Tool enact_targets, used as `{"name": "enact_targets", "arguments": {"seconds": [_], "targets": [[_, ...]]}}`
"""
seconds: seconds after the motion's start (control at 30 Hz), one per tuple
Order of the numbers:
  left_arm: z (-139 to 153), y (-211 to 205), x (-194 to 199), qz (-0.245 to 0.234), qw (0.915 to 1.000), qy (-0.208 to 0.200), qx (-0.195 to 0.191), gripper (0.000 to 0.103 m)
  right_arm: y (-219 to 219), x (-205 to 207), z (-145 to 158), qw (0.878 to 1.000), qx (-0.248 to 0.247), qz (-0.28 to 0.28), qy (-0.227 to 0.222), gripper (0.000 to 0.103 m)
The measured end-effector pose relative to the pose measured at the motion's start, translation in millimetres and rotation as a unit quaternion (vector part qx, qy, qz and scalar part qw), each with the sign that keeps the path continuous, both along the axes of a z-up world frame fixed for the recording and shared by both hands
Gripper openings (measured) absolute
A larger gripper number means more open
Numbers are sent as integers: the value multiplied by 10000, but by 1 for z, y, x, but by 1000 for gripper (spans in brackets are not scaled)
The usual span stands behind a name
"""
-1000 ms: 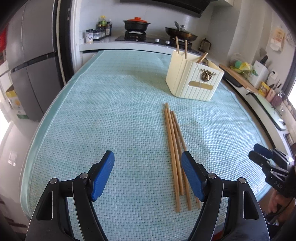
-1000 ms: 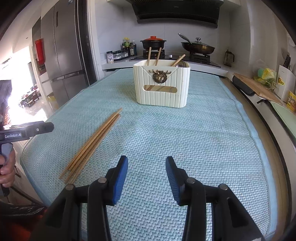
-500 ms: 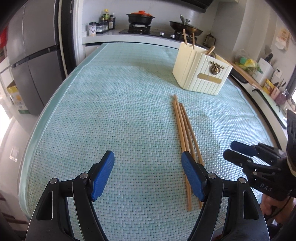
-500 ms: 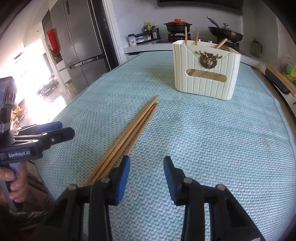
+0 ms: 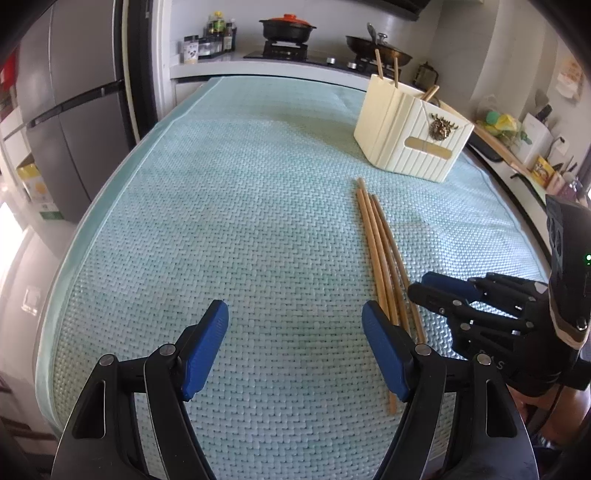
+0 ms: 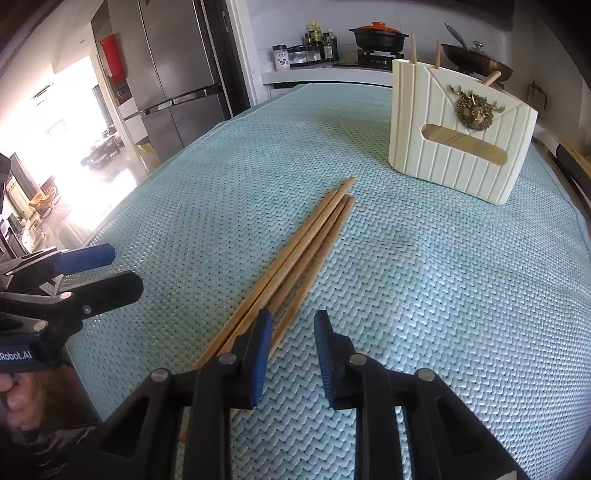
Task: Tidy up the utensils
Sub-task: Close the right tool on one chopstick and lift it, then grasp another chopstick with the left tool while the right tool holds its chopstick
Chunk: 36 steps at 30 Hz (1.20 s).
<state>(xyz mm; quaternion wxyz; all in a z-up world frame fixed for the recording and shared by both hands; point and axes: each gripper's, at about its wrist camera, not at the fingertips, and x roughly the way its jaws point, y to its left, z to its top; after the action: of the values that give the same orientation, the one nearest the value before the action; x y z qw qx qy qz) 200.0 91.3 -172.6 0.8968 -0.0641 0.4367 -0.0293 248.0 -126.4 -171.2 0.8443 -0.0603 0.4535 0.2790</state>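
Observation:
Several wooden chopsticks (image 5: pixel 380 254) lie side by side on the teal woven mat (image 5: pixel 240 221); they also show in the right wrist view (image 6: pixel 303 251). A cream utensil holder (image 5: pixel 412 134) with a brass stag emblem stands at the far right and holds a few chopsticks; it also shows in the right wrist view (image 6: pixel 461 129). My left gripper (image 5: pixel 295 332) is wide open and empty, left of the chopsticks' near ends. My right gripper (image 6: pixel 291 332) is open and empty, low over the chopsticks' near ends; it also shows in the left wrist view (image 5: pixel 443 291).
A steel fridge (image 5: pixel 70 110) stands left of the table. A counter behind holds a stove with a red-lidded pot (image 5: pixel 288 27), a wok (image 5: pixel 376 51) and spice jars. A side counter (image 5: pixel 517 158) with clutter runs along the right.
My right gripper has moved forward and left, down to the near ends of the chopsticks. My left gripper has shifted slightly. The chopsticks have not moved.

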Motion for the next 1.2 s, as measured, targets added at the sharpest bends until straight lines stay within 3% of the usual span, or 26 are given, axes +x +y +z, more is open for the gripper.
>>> {"name": "enact_targets", "arguments": {"seconds": [0.27,0.83,1.2], "targets": [[0,-8,-1,-80,9999,-7,86,77,4,1,-4,9994,-317,-56,-86,11],[-23,-49,57,-592,9974,196,356,77,-84,-19,-6,9909,-765,-1103,-125,10],[-31,-53,71,-588,9970,302,405,81,-127,-28,-6,9840,-893,-1541,-95,10]]}}
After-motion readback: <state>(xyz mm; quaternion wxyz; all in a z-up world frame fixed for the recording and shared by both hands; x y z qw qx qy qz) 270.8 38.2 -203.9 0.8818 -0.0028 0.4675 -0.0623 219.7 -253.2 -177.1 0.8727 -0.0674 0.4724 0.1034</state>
